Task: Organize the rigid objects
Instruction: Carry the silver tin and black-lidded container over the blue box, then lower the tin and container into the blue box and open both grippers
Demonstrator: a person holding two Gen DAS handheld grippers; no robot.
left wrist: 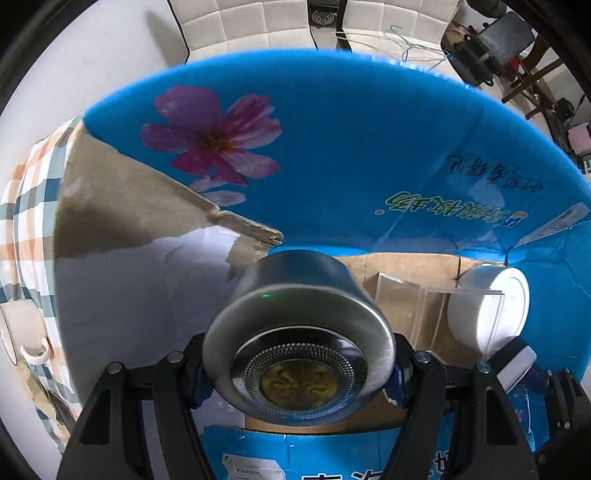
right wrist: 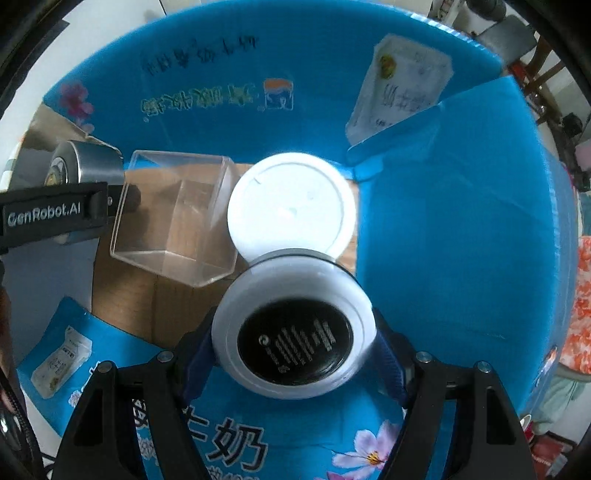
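Observation:
In the left wrist view my left gripper [left wrist: 299, 373] points down, shut on a steel cup [left wrist: 299, 314] with a mesh and a gold disc showing on its end. The cup hangs inside an open blue carton [left wrist: 351, 147]. My right gripper [right wrist: 293, 347] is shut on a white round jar [right wrist: 291, 284] with a black label on its end, also inside the carton [right wrist: 461, 240]. Just beyond the jar, a white round container [right wrist: 291, 206] lies on the brown carton floor [right wrist: 125, 288], beside a clear plastic box [right wrist: 173, 218]. The left gripper [right wrist: 55, 214] and steel cup [right wrist: 88, 162] appear at the left edge.
The carton's flaps stand up on all sides; a torn flap [left wrist: 122, 206] rises at the left. Outside it, a white mug [left wrist: 22, 332] sits on a checked cloth [left wrist: 29, 221]. A white padded seat [left wrist: 258, 26] and dark furniture [left wrist: 517, 55] lie beyond.

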